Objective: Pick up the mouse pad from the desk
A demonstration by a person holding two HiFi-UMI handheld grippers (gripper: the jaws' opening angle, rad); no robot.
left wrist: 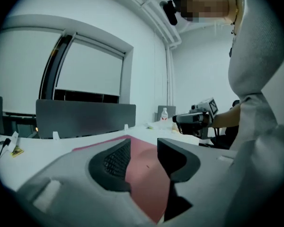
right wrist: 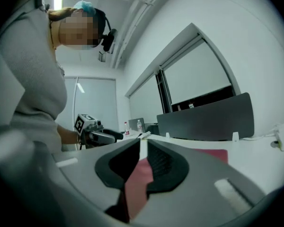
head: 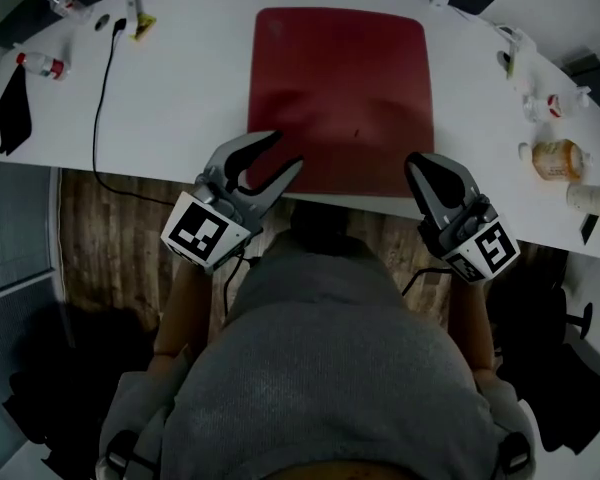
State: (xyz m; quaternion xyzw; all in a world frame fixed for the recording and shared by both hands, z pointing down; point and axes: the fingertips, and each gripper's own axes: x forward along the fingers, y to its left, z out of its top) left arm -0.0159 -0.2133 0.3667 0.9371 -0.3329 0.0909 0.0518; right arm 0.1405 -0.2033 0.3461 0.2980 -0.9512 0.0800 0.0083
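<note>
White and curved, the counter (head: 180, 98) is spanning the head view, with wood-plank floor (head: 110, 238) showing below its near edge. A dark red mouse pad (head: 340, 88) is lying flat on the counter's middle, its near edge running along the counter's near edge. A black cable (head: 100, 108) is trailing over the left part of the counter, a water bottle (head: 42, 64) is lying at the far left, and an orange pill bottle (head: 558, 158) is lying on its side at the right, all well apart from the pad.

The person in a grey sweater (head: 330, 368) is standing at the counter, reaching both forearms forward.

The left gripper (head: 285, 151) is pointing forward and slightly down at the pad's near-left corner. Its 2 jaws are standing spread, with nothing pinched; its own view is showing only the red pad beyond the gap.

The right gripper (head: 418, 168) is pointing roughly level at the pad's near-right corner. Its jaws are pressed together at the tips, holding nothing.

Whether either gripper is touching the pad I cannot tell. The 2 grippers are angling inward toward each other, each one showing in the other's view.
</note>
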